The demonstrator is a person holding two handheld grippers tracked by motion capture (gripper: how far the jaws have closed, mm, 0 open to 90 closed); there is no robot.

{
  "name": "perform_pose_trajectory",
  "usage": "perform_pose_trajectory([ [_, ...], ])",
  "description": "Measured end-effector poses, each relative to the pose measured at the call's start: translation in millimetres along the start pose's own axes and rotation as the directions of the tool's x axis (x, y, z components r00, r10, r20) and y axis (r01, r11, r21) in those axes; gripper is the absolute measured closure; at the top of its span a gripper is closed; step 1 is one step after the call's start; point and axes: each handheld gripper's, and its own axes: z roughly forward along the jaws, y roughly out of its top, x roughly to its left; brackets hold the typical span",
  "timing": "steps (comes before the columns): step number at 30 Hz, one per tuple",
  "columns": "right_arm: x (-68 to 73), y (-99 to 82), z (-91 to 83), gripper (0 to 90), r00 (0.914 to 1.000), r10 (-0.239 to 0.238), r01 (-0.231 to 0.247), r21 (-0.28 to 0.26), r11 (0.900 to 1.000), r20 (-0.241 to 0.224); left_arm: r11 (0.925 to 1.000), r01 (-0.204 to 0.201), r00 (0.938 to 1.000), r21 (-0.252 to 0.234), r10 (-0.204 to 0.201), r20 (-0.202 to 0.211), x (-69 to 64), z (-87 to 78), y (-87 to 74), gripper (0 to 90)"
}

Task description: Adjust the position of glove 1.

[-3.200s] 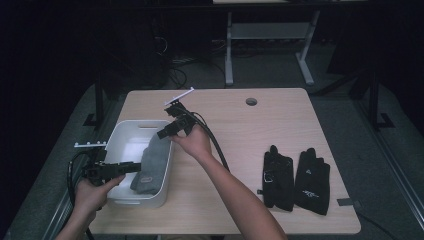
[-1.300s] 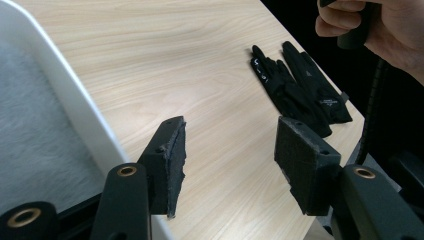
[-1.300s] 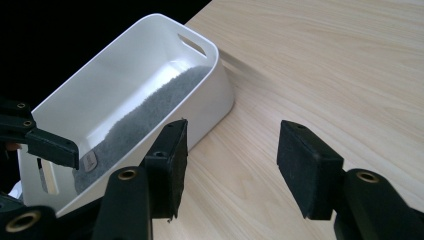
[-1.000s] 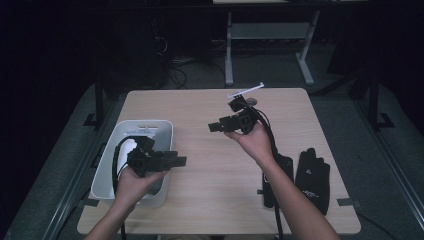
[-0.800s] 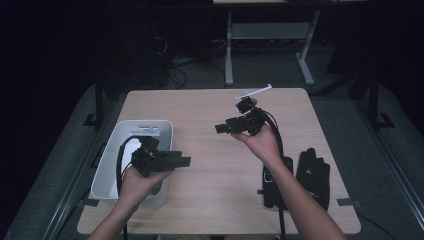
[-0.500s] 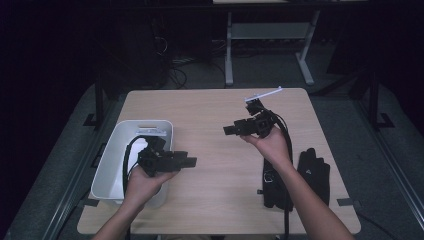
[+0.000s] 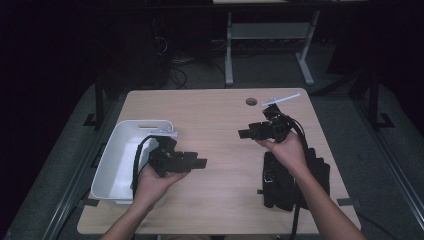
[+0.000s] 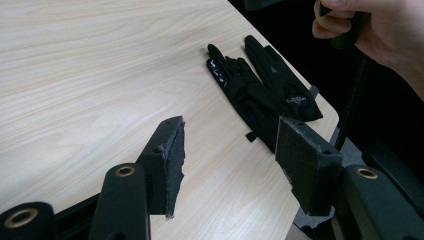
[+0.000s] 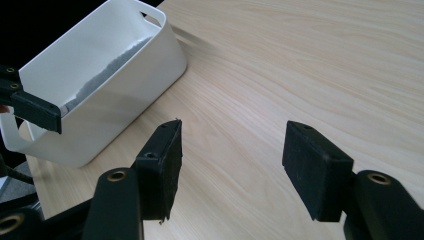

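While you hold both grippers above the tabletop, left gripper [image 7: 200, 163] spread and empty, pointing toward the black gloves [image 8: 265, 90] by the right edge, right gripper [image 9: 230, 150] parted, empty, just above them, facing the white bin [image 9: 100, 85] at the left edge.

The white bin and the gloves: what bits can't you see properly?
- Bin inside: high view, left hand and left gripper cover part; right gripper view shows just a grey edge behind its wall.
- Gloves: high view, right forearm crosses them.
- Glove print: left gripper view, too small to read.
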Motion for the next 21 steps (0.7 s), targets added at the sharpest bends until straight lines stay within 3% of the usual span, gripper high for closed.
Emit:
perform_pose_trajectory([
  [21, -25.4, -46.6, -33.7, 39.6, 0.9977, 0.031, -0.031, 0.000, 0.9995, 0.060, 0.9991, -0.033, 0.9989, 0.026, 0.032, 0.034, -15.8, 29.6, 1.7, 41.7],
])
